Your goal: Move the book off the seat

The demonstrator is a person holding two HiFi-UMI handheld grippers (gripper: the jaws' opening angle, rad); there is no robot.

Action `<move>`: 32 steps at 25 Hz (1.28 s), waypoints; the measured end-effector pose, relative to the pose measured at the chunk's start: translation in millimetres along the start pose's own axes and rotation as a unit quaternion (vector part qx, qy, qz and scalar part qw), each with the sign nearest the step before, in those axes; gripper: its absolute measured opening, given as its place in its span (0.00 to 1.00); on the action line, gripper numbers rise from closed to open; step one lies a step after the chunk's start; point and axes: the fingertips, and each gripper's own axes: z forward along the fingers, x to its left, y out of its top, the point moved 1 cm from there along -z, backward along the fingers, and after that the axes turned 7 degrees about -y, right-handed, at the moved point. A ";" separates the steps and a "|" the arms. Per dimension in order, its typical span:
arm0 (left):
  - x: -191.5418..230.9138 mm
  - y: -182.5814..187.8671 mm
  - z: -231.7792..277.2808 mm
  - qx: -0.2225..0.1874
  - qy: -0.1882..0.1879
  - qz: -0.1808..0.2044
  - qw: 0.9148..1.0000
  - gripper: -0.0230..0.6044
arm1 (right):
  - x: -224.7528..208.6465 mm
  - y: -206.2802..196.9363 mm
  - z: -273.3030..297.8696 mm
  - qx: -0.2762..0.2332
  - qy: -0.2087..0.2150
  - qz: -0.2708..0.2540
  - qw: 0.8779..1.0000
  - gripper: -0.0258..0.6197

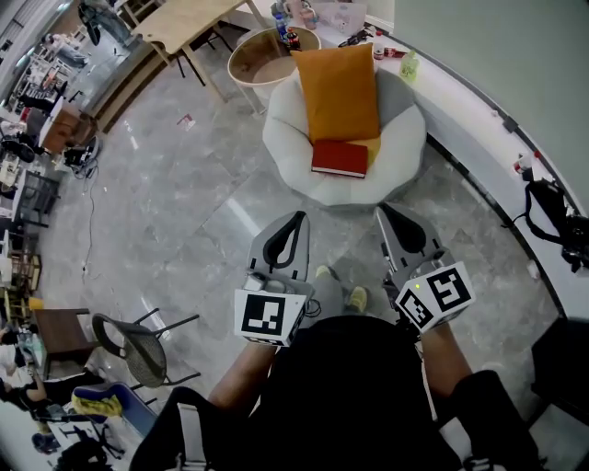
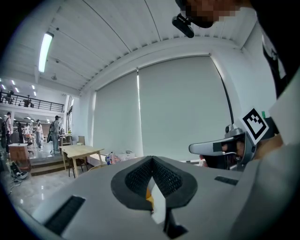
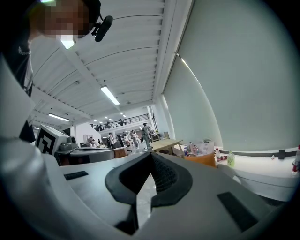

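Note:
A red book (image 1: 340,158) lies flat on the front of a round white seat (image 1: 285,147), just below an orange cushion (image 1: 341,90) that leans on the backrest. My left gripper (image 1: 299,218) and right gripper (image 1: 381,213) are held side by side over the floor, short of the seat, both pointing toward it. Both are shut with nothing between their jaws. In the left gripper view the left gripper (image 2: 152,159) shows closed jaws, with the right gripper (image 2: 192,149) beside it. The right gripper view shows the right gripper (image 3: 151,154) closed and the orange cushion (image 3: 201,159) beyond it.
A round wooden side table (image 1: 253,57) and a long wooden table (image 1: 184,23) stand behind the seat. A curved white ledge (image 1: 479,120) with bottles runs along the right. A grey chair (image 1: 138,345) stands at lower left. My feet (image 1: 354,296) are on the marble floor between grippers.

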 end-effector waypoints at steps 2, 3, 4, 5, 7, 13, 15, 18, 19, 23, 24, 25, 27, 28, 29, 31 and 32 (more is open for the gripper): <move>1.0 0.1 2.9 0.001 -0.001 -0.002 1.000 0.04 | -1.7 0.1 2.2 0.000 -0.005 0.006 1.000 0.05; 2.7 0.0 4.6 0.001 0.000 -0.002 1.000 0.04 | -2.1 0.3 4.5 0.001 -0.006 0.004 1.000 0.05; 4.4 -1.0 6.4 0.002 0.000 -0.002 1.000 0.04 | -2.3 0.0 7.0 0.002 -0.003 -0.001 1.000 0.05; 5.9 -2.3 8.6 0.004 0.000 -0.002 1.000 0.04 | -2.7 -0.8 9.3 0.005 0.002 -0.006 1.000 0.05; 9.3 -3.9 13.5 0.003 0.001 -0.007 1.000 0.04 | -4.3 -2.3 14.4 0.009 0.007 -0.005 1.000 0.05; 29.4 -10.1 28.5 0.011 0.002 -0.018 1.000 0.04 | -11.2 -3.7 40.5 0.018 0.010 0.000 1.000 0.05; 37.1 -13.2 36.3 0.017 0.000 -0.016 1.000 0.04 | -15.2 -4.4 51.0 0.021 0.012 0.001 1.000 0.05; 49.8 -14.3 49.6 0.017 0.001 -0.018 1.000 0.04 | -21.6 -3.1 68.5 0.027 0.008 0.007 1.000 0.05; 54.3 -13.3 54.5 0.014 0.003 -0.023 1.000 0.04 | -23.8 -2.6 74.4 0.029 0.008 0.009 1.000 0.05; 68.9 -13.3 72.4 0.019 0.007 -0.027 0.999 0.04 | -34.1 -4.9 94.8 0.038 0.021 0.009 0.999 0.05; 71.6 -14.6 76.3 0.024 0.006 -0.025 0.999 0.04 | -36.7 -4.9 99.8 0.040 0.022 0.010 0.999 0.05; 74.0 -16.1 79.6 0.028 0.005 -0.023 0.999 0.04 | -39.1 -5.2 104.2 0.042 0.023 0.012 0.999 0.05; 78.9 -17.3 86.3 0.031 0.006 -0.024 0.999 0.04 | -43.2 -5.8 112.6 0.045 0.025 0.016 0.999 0.05; 81.8 -17.1 90.0 0.031 0.007 -0.026 0.999 0.04 | -45.2 -5.5 117.0 0.046 0.026 0.017 0.998 0.05; 84.8 -16.7 93.9 0.031 0.007 -0.029 0.999 0.04 | -47.1 -4.7 121.6 0.049 0.026 0.018 0.998 0.05; 91.1 -18.0 101.6 0.036 0.007 -0.031 0.999 0.04 | -50.6 -2.1 131.1 0.056 0.024 0.019 0.998 0.05; 94.2 -19.1 104.9 0.038 0.006 -0.033 0.999 0.04 | -51.9 -1.8 135.4 0.058 0.023 0.020 0.998 0.05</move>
